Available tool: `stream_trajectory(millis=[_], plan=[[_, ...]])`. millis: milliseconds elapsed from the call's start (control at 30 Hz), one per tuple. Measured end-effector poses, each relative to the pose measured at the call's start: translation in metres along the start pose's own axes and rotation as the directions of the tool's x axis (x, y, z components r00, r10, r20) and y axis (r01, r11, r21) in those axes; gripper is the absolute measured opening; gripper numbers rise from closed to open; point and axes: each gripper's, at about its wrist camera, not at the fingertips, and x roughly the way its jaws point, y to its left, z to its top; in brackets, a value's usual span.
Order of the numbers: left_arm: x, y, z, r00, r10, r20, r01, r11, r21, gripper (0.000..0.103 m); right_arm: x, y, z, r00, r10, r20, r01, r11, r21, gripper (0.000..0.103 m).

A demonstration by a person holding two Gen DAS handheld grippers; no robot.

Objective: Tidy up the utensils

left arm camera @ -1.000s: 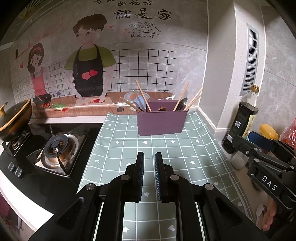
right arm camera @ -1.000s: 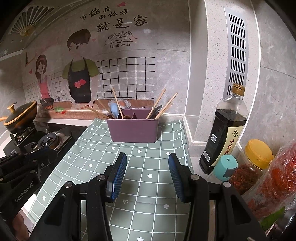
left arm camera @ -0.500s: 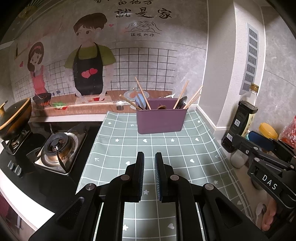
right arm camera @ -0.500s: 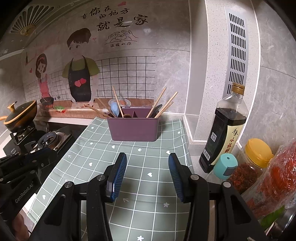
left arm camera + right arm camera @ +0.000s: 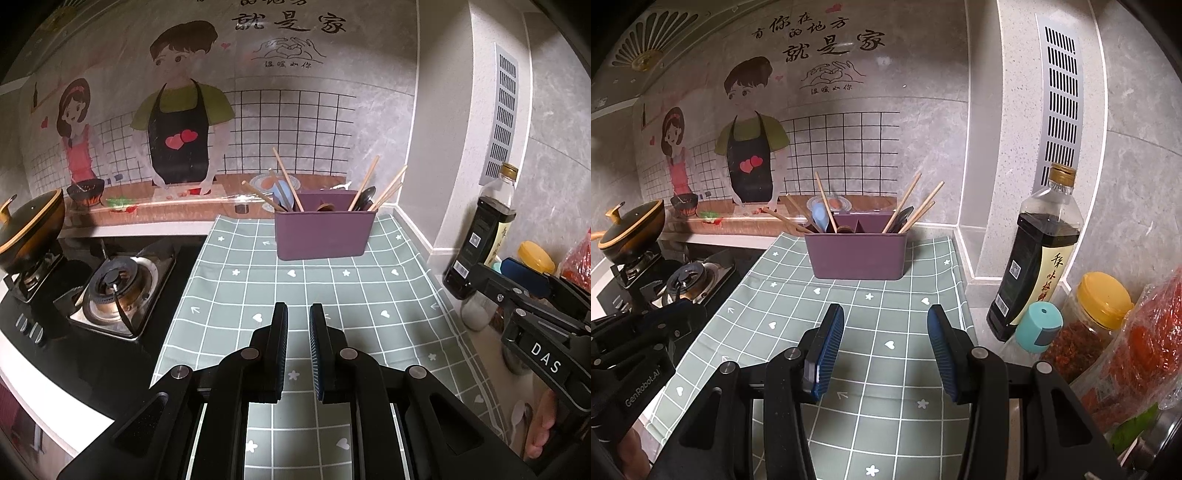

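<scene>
Kitchen wall with a cartoon mural backs a worktop (image 5: 436, 254) spread with a green checked cloth (image 5: 314, 295), a stove (image 5: 122, 284) to its left and a sauce bottle (image 5: 1038, 254) to its right. At the cloth's far end stands a purple caddy (image 5: 857, 254), chopsticks (image 5: 908, 203) and spoons leaning out of its compartments, seemingly sorted already. Both tools hang well short of it holding nothing: left gripper (image 5: 298, 314) jaws nearly together, right gripper (image 5: 885, 314) jaws spread wide, probably ready to grasp.
</scene>
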Motion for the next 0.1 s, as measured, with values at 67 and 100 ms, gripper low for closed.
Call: stream_trajectory(millis=[67, 100], plan=[[0.0000, 0.0019, -0.0007, 1.000, 0.004, -0.002, -0.004, 1.000, -0.006, 0.014, -0.0013, -0.0001, -0.0011, 1.000, -0.002, -0.001, 0.002, 1.000, 0.002, 0.045], [-0.0002, 0.0031, -0.0012, 1.000, 0.007, -0.003, -0.007, 1.000, -0.008, 0.014, -0.0017, 0.0002, -0.0017, 1.000, -0.004, -0.002, 0.004, 1.000, 0.001, 0.045]])
